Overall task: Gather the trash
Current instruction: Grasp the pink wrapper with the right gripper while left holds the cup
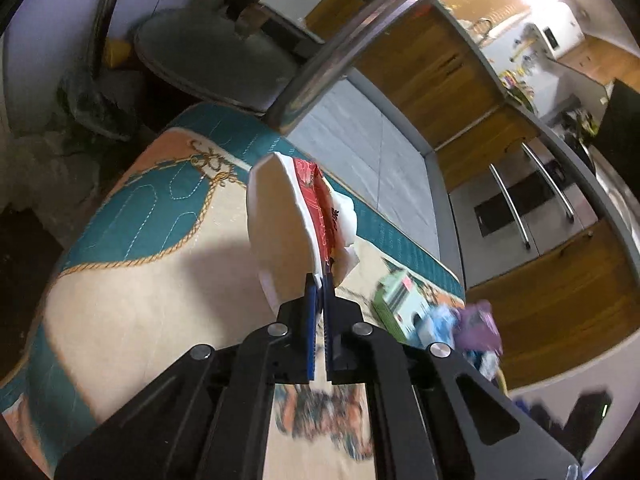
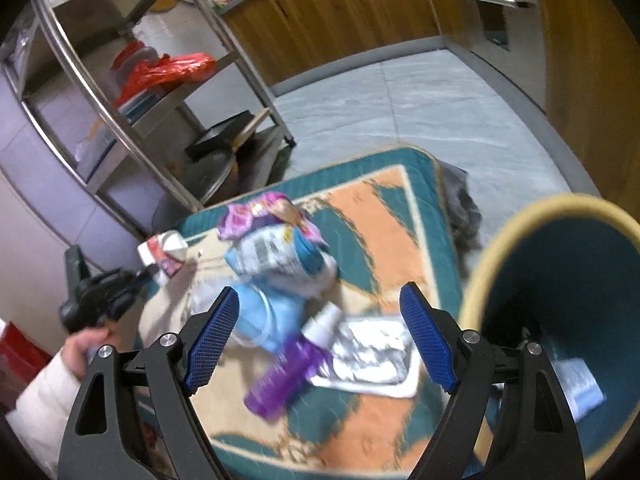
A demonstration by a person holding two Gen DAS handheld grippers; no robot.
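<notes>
The left gripper (image 1: 320, 280) had its blue fingers (image 1: 310, 320) pressed together on a bundle of trash: a white foam plate (image 1: 276, 224) folded around a red wrapper (image 1: 316, 200), held up off the patterned rug (image 1: 160, 280), which spread below and to both sides of the fingers. Right of those fingers, lying on the rug, sat a pale green carton (image 1: 396, 304) and a blurred heap of blue and purple wrappers (image 1: 468, 328).

In the right wrist view, the right gripper (image 2: 320, 344) hung over the rug (image 2: 384, 216) with its fingers (image 2: 212, 336) spread wide and nothing between them. Far to their left, the left gripper (image 2: 100, 296) appeared with the white and red bundle (image 2: 164, 256) at its tip. Ahead of and between the right fingers lay the main pile: a purple wrapper (image 2: 264, 212), a blue-and-white bag (image 2: 280, 256), a purple spray bottle (image 2: 292, 364) on its side, and a silver foil pack (image 2: 372, 352) on a white tray (image 2: 400, 390). Just right of the fingers stood a teal bin (image 2: 560, 280) with a tan rim, a pale packet (image 2: 580, 388) inside it.
</notes>
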